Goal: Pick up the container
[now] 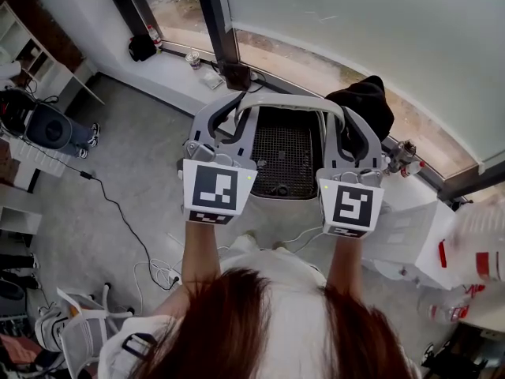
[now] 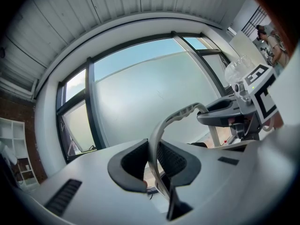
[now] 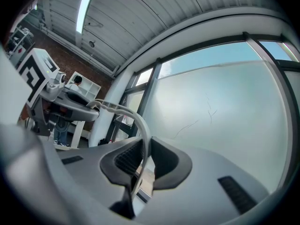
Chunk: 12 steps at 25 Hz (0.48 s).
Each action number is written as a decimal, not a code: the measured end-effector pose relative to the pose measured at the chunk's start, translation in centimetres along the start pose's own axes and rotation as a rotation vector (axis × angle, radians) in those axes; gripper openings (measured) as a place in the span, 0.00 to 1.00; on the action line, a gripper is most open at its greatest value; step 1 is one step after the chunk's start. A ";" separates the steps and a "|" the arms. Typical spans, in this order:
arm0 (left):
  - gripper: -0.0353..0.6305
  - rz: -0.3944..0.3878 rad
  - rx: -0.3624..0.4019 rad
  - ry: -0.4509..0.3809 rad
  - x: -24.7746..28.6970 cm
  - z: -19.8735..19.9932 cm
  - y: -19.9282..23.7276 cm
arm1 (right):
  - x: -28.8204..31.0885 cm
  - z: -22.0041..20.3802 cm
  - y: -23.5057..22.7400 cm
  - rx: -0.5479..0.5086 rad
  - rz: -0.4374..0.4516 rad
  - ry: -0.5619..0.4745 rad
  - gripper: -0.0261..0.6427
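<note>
Grey floor (image 1: 150, 172) and a black cable (image 1: 118, 210) flank the dark mesh basket (image 1: 288, 144), its pale handle (image 1: 288, 99) clamped by left gripper (image 2: 157, 161) and right gripper (image 3: 143, 161).

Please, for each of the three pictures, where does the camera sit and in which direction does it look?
Head view: on the person's head, facing steeply down at the container and floor; shows hair, forearms, left gripper and right gripper.
Left gripper view: on the left gripper, along its jaws shut on the handle, toward the window.
Right gripper view: on the right gripper, its jaws shut on the same handle, facing window and ceiling.
Shared: both gripper views show the handle and the other gripper.
</note>
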<state>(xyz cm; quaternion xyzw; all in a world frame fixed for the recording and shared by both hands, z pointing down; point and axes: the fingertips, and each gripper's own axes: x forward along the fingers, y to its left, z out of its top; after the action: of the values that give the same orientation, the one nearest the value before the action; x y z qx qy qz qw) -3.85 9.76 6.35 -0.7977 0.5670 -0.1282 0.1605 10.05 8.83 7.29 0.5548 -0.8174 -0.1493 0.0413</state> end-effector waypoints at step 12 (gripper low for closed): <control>0.15 0.008 0.013 -0.012 -0.5 1.0 0.1 | -0.6 1.0 -0.2 -0.008 -0.004 -0.025 0.13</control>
<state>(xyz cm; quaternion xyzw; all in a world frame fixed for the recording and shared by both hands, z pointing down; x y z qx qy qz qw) -3.72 10.30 5.40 -0.7951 0.5684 -0.1265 0.1697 10.21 9.48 6.30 0.5544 -0.8161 -0.1595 0.0328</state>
